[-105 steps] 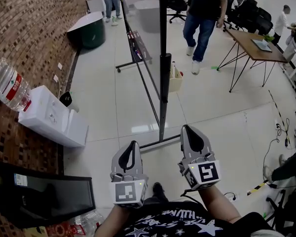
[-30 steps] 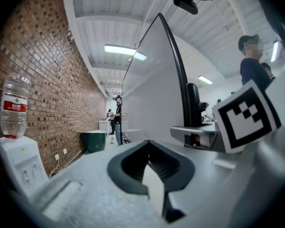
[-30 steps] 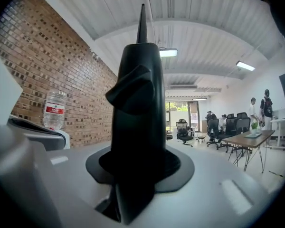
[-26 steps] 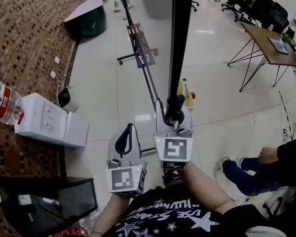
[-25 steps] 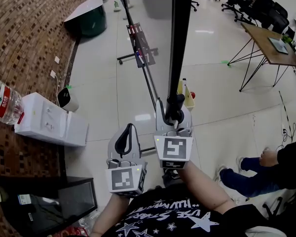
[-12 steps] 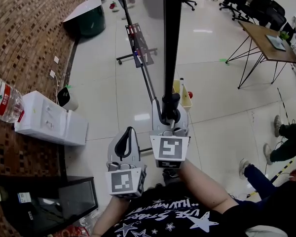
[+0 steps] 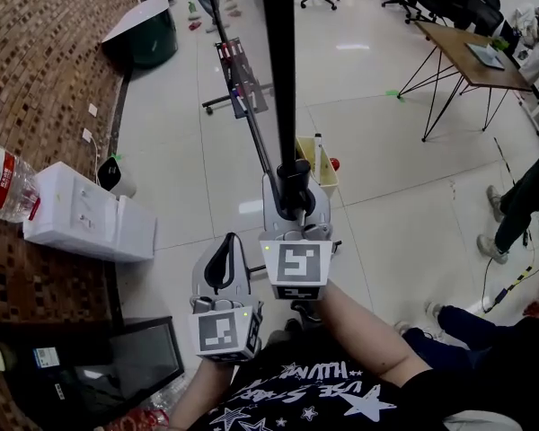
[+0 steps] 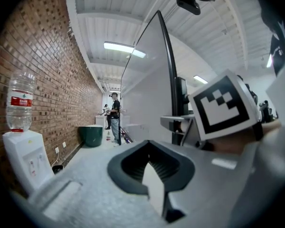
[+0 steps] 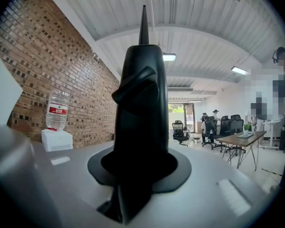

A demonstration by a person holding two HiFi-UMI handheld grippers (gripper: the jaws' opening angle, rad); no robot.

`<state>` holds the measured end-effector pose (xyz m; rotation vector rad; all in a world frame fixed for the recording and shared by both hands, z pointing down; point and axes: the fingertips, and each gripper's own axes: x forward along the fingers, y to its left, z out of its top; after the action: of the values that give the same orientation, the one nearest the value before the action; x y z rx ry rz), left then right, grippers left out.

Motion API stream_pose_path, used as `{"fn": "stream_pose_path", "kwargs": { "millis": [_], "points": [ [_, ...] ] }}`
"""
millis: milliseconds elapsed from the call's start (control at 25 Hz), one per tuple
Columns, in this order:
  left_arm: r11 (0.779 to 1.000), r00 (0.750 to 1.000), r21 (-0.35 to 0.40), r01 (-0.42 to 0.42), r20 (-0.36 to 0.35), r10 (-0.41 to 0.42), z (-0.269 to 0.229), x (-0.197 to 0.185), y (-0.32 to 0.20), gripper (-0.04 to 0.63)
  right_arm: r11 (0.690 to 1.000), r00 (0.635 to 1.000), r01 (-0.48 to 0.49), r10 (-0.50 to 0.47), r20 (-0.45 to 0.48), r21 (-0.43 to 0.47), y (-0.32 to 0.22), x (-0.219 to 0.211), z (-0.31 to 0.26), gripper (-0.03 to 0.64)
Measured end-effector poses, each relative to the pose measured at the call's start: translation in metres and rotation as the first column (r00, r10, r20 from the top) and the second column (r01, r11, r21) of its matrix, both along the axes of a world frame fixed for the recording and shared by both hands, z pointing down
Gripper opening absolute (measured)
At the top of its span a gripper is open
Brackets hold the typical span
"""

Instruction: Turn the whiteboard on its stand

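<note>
The whiteboard [image 7: 238,34] stands edge-on to me in the head view, its pen tray [image 7: 238,65] below it. A black upright post [image 7: 278,61] of its stand rises in front of me. My right gripper [image 7: 294,196] is shut on the thick black collar [image 9: 141,108] of this post, which fills the space between its jaws. My left gripper [image 7: 230,239] hangs lower and to the left of the post, shut with nothing in it. In the left gripper view the board [image 8: 147,89] and the right gripper's marker cube [image 8: 223,103] are to the right.
A white water dispenser [image 7: 81,218] with a bottle stands by the brick wall at left, a dark monitor [image 7: 99,375] below it. A green bin [image 7: 148,39] is farther back. A yellow caddy [image 7: 316,164] sits beside the stand's foot. A desk [image 7: 472,57] and a person's legs [image 7: 521,205] are at right.
Four seconds ago both grippers hung free in front of the stand. Over the last second the right gripper, shut on the post, has drifted left with it; the left gripper followed.
</note>
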<state>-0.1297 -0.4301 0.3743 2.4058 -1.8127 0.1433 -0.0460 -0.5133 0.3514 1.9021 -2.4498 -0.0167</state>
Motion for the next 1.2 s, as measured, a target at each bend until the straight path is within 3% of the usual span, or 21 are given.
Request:
{"fn": "stream_pose_path", "kwargs": {
  "millis": [480,800,1200],
  "points": [
    [0.998,1.000,-0.065,-0.016,-0.005,0.015,0.018,-0.003,0.041,0.006,1.000,1.000,0.001,-0.001,0.004,0.018,0.022,0.019,-0.005,0.126],
    [0.995,0.999,-0.094,-0.034,-0.003,0.034,0.024,0.018,0.064,0.006,1.000,1.000,0.006,-0.006,0.002,0.026,0.052,0.043,-0.006,0.126],
    [0.992,0.999,-0.117,0.038,0.024,-0.035,0.031,0.044,0.108,0.006,0.999,1.000,0.010,-0.010,-0.007,0.033,0.102,0.064,-0.008,0.126]
  ]
}}
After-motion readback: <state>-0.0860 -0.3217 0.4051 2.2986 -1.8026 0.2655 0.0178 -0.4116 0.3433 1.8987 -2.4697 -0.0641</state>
